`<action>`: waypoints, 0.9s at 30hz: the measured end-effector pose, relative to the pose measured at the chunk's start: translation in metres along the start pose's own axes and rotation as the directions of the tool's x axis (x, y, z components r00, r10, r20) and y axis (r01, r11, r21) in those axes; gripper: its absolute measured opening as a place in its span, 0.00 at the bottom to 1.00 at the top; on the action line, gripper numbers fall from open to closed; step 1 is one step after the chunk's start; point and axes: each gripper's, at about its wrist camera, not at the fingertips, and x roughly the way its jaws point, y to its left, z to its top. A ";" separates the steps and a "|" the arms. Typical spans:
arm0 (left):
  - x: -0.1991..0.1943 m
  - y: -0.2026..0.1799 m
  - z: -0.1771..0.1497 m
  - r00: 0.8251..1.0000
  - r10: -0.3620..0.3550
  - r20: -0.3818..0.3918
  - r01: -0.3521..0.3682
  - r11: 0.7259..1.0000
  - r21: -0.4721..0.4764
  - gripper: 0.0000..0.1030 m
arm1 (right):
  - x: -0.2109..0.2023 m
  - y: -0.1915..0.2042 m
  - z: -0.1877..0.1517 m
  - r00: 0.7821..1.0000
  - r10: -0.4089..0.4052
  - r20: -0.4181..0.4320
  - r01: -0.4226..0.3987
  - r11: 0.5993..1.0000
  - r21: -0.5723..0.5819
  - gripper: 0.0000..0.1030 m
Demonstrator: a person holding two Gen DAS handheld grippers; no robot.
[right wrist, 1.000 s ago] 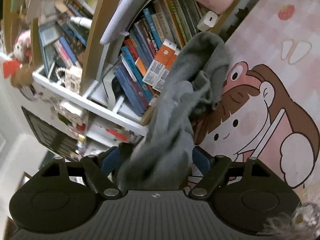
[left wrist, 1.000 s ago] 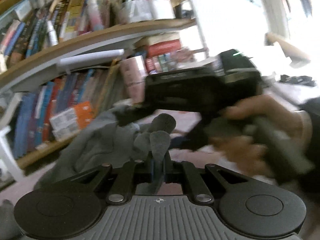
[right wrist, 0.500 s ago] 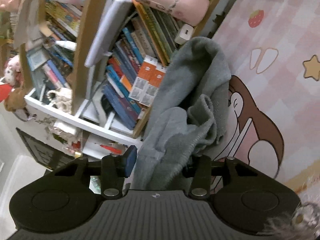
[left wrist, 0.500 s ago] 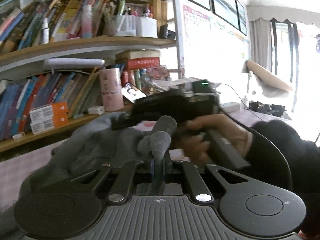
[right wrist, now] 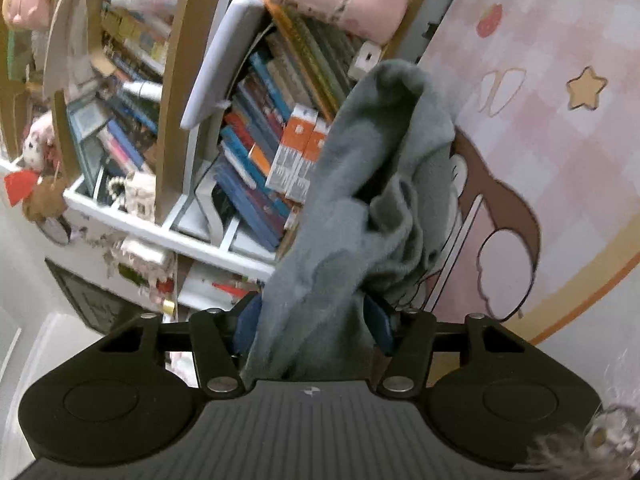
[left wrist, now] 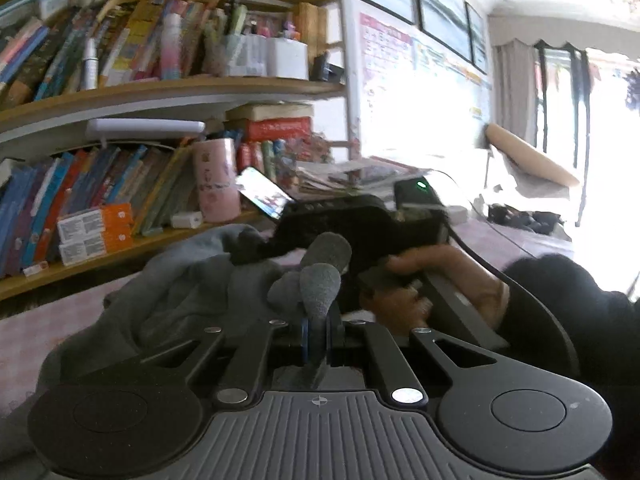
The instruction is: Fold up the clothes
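A grey fleece garment (left wrist: 180, 292) lies bunched on the pink cartoon mat (right wrist: 560, 168), stretched between both grippers. My left gripper (left wrist: 316, 328) is shut on a fold of it, grey cloth poking up between the fingers. My right gripper (right wrist: 312, 328) is shut on another thick bunch of the same garment (right wrist: 372, 208), which runs away toward the bookshelf. In the left wrist view the right gripper's black body (left wrist: 360, 228) and the hand holding it sit just beyond my left fingers.
A wooden bookshelf (left wrist: 160, 92) full of books stands close behind the garment; it also shows in the right wrist view (right wrist: 172, 80). A pink cylinder (left wrist: 216, 180), a white charger (left wrist: 184, 220) and a phone (left wrist: 264, 196) sit on its lower shelf. A bright window is at right.
The right gripper's jaws have closed in on the grey cloth. The left wrist view levelled out and the right gripper with its hand dropped lower and nearer the mat.
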 end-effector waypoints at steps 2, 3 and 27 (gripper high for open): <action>-0.003 -0.003 -0.001 1.000 -0.025 -0.008 0.025 1.000 0.011 0.06 | -0.004 -0.004 0.002 1.000 0.002 0.023 -0.002 1.000 0.025 0.49; -0.004 -0.004 -0.002 0.999 -0.037 -0.009 0.037 0.999 0.010 0.06 | -0.004 -0.005 0.003 1.000 0.006 0.027 -0.007 0.999 0.034 0.44; -0.155 0.036 0.118 0.571 -0.113 0.813 0.169 0.986 0.019 0.01 | -0.033 0.345 0.038 0.881 0.440 0.175 -0.136 0.589 -0.796 0.18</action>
